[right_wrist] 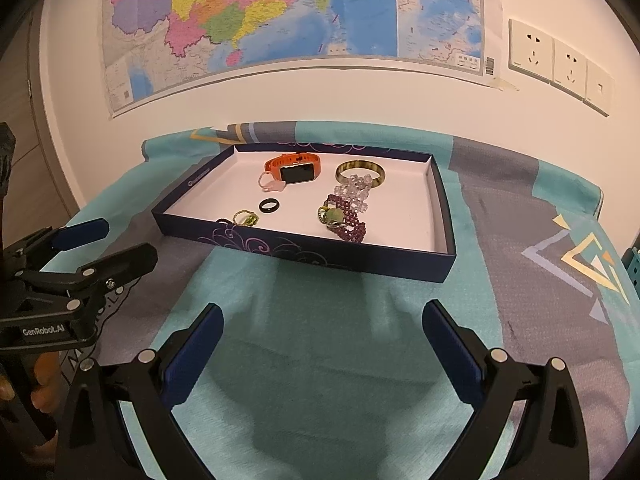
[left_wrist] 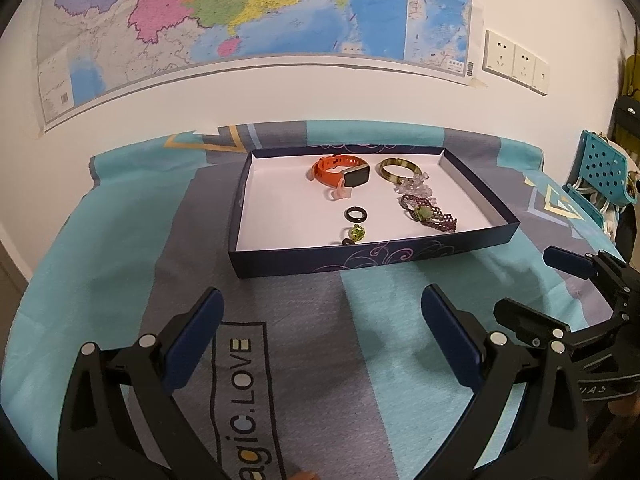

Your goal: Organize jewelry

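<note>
Cloth [left_wrist: 100, 248] in teal and grey covers the table and fills the lower half of both views, with a map [left_wrist: 240, 12] and wall sockets [right_wrist: 560, 64] across the top. At centre frame sits the shallow navy tray [right_wrist: 444, 196] with a white floor, and every piece of jewelry in sight already lies inside it.

Largest is the orange smartwatch [right_wrist: 296, 170] at the tray's upper middle: rigid face, springy strap, probably best taken across the strap loop. A small pink ring [right_wrist: 272, 186] touches it on the lower left. To its right lies the olive bangle [right_wrist: 360, 172], likely hard, smooth and slippery, so a pinch across its rim seems safest. A clear bead bracelet [right_wrist: 356, 192] overlaps the bangle's lower edge, and below that a maroon beaded bracelet [right_wrist: 348, 220] with a green stone lies tangled; both look limp and light and would drape when lifted. The black ring [right_wrist: 268, 205] lies alone at mid-tray, and a green bead ring [right_wrist: 246, 218] sits by the near wall; both are small and liable to skate on the tray floor.

The left gripper [left_wrist: 320, 320] and right gripper [right_wrist: 322, 332] hover over bare cloth in the lower frame, jaws spread wide, holding nothing.
</note>
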